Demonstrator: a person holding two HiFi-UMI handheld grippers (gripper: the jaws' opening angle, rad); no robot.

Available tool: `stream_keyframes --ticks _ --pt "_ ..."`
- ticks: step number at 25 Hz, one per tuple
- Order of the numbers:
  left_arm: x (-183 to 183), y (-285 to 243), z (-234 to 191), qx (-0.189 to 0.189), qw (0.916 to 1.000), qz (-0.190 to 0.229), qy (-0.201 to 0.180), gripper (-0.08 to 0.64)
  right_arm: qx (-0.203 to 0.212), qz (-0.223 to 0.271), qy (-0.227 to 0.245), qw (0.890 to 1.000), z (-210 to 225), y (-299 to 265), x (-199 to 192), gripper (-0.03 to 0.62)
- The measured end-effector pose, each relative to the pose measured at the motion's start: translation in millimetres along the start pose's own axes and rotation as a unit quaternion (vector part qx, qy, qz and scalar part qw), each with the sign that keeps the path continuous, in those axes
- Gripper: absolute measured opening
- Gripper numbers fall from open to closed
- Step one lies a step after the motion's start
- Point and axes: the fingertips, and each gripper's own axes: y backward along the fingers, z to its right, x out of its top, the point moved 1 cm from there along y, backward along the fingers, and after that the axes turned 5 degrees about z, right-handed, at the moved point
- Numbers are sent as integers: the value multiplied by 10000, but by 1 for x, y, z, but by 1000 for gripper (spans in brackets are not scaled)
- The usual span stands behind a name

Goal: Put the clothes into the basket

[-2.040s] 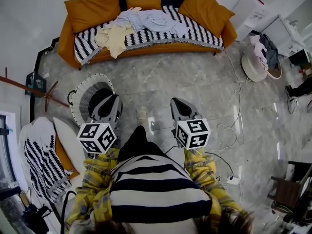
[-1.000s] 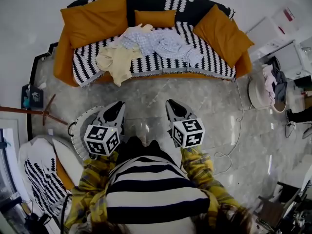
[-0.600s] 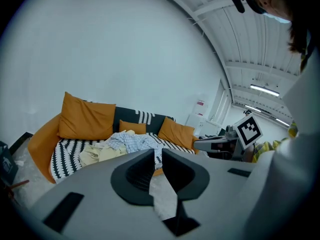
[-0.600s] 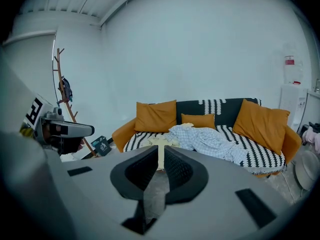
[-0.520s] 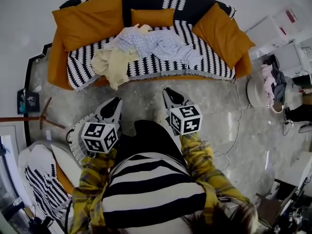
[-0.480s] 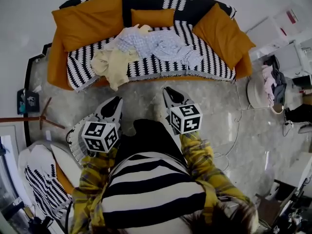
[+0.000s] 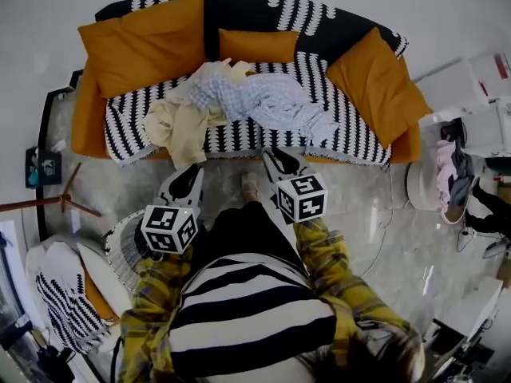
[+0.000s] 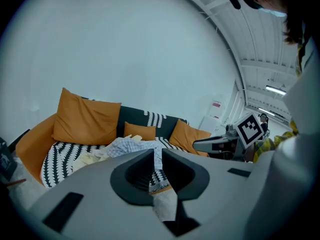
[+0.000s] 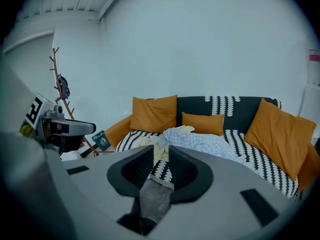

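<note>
A heap of clothes lies on the striped sofa seat point(image 7: 351, 138): a pale yellow garment point(image 7: 180, 126) at the left and light blue checked ones point(image 7: 259, 98) in the middle. Both gripper views show the same checked pile point(image 8: 131, 145) point(image 9: 200, 141) ahead. My left gripper point(image 7: 194, 171) point(image 8: 157, 151) is shut and empty, just short of the sofa's front edge. My right gripper point(image 7: 270, 155) point(image 9: 161, 149) reaches that edge; its jaws have just been opening and a narrow gap shows with nothing in it. The black-and-white woven basket point(image 7: 114, 234) stands on the floor behind my left gripper.
Three orange cushions point(image 7: 140, 42) lean on the sofa back. A white basket point(image 7: 423, 186) holding clothes stands at the right, with a cable point(image 7: 382, 218) on the floor near it. A wooden coat stand point(image 7: 48, 206) and a striped cushion point(image 7: 60, 309) are at the left.
The person has walked toward the sofa, which now sits closer. Both grippers moved forward to its front edge, and the woven basket has dropped behind the left one.
</note>
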Motion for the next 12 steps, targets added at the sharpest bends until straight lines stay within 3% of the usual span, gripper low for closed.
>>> stream_keyframes --ticks 4,12 --pt "4 -45 -11 165 9995 -208 182 52 263 -314 64 9991 28 -30 3 130" --pt "2 -131 -24 298 9966 -732 237 52 450 -754 92 9961 92 -93 1 147"
